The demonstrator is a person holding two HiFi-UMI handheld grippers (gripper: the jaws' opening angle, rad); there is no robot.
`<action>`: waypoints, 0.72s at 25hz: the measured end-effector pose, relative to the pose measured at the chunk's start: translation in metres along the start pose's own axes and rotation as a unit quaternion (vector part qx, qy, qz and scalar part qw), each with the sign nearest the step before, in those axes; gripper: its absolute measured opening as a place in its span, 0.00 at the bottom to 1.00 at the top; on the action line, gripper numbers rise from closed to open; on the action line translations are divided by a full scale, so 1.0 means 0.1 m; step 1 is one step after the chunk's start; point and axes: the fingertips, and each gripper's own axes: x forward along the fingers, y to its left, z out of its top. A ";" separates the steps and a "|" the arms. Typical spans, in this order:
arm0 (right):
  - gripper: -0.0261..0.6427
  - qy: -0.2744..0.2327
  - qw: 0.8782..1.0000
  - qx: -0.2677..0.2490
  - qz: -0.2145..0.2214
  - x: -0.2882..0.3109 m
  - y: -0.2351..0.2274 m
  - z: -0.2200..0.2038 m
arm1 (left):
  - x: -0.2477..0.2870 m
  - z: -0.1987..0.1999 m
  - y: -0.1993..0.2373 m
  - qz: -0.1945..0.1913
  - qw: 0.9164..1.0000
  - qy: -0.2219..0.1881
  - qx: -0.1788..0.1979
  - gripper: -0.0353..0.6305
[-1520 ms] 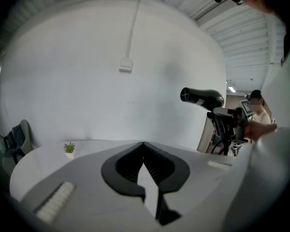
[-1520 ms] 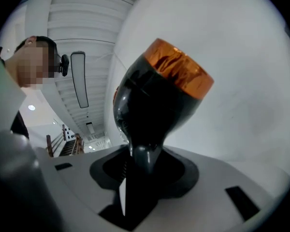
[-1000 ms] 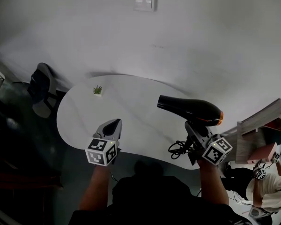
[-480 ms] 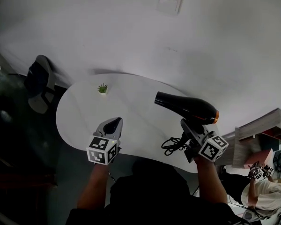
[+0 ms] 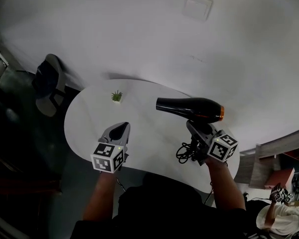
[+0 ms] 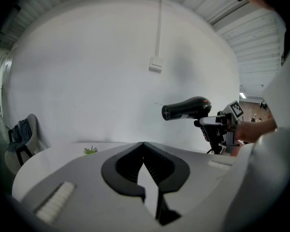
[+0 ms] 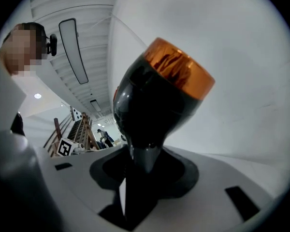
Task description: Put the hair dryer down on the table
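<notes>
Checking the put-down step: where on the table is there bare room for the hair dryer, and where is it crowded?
Widest bare patch: the middle of the table, bordered by the small plant, the left gripper and the hair dryer in the right gripper. Crowded: the near right edge, where the cord bunches beside that gripper.

right gripper point(image 7: 141, 174): jaws clamped on the handle of the hair dryer point(image 7: 157, 108) | black body upright, orange band point(image 7: 180, 74) on top (glossy) | white wall point(image 7: 251, 81) behind | marker cube point(image 7: 64, 147) far left

All views on hair dryer point(image 5: 189, 107)
</notes>
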 end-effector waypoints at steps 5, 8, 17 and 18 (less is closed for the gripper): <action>0.28 0.039 0.999 -0.003 0.024 0.45 -0.14 -0.03 | 0.08 -0.04 0.17 0.015 1.000 0.006 -0.017 0.07; 0.28 0.067 0.997 0.011 0.037 0.63 -0.26 -0.17 | 0.13 -0.12 0.11 0.020 0.999 0.013 -0.024 0.07; 0.28 0.152 0.986 0.056 0.033 1.11 -0.55 -0.94 | 0.10 -0.29 0.20 0.038 0.998 0.034 -0.036 0.07; 0.28 0.163 0.985 0.055 0.030 1.14 -0.59 -1.02 | 0.09 -0.30 0.21 0.041 0.998 0.037 -0.037 0.07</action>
